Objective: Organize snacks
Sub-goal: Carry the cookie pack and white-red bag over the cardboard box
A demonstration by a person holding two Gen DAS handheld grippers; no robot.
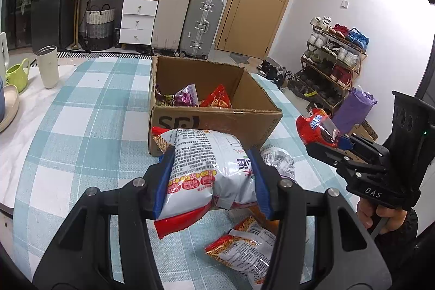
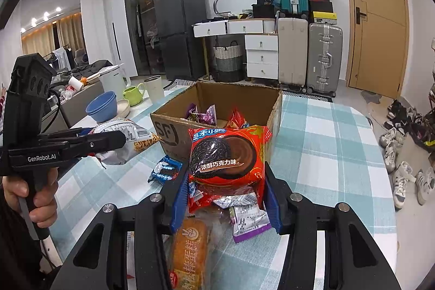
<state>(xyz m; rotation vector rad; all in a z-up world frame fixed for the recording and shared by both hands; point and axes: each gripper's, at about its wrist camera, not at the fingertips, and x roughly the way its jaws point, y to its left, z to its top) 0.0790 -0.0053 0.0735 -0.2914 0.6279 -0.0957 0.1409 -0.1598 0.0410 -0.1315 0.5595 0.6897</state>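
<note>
The left gripper [image 1: 210, 181] pinches a puffy white-and-red snack bag [image 1: 206, 167]; the right gripper [image 2: 225, 197] pinches a red chocolate-cookie packet [image 2: 227, 156]. Both hang just short of the open brown cardboard box [image 1: 217, 121]; best clear its near wall before releasing, one at a time

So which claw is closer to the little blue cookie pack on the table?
The right claw. It holds the red cookie bag just beside and above the blue cookie pack. The left claw, gripping a white snack bag, sits farther off to its other side.
</note>
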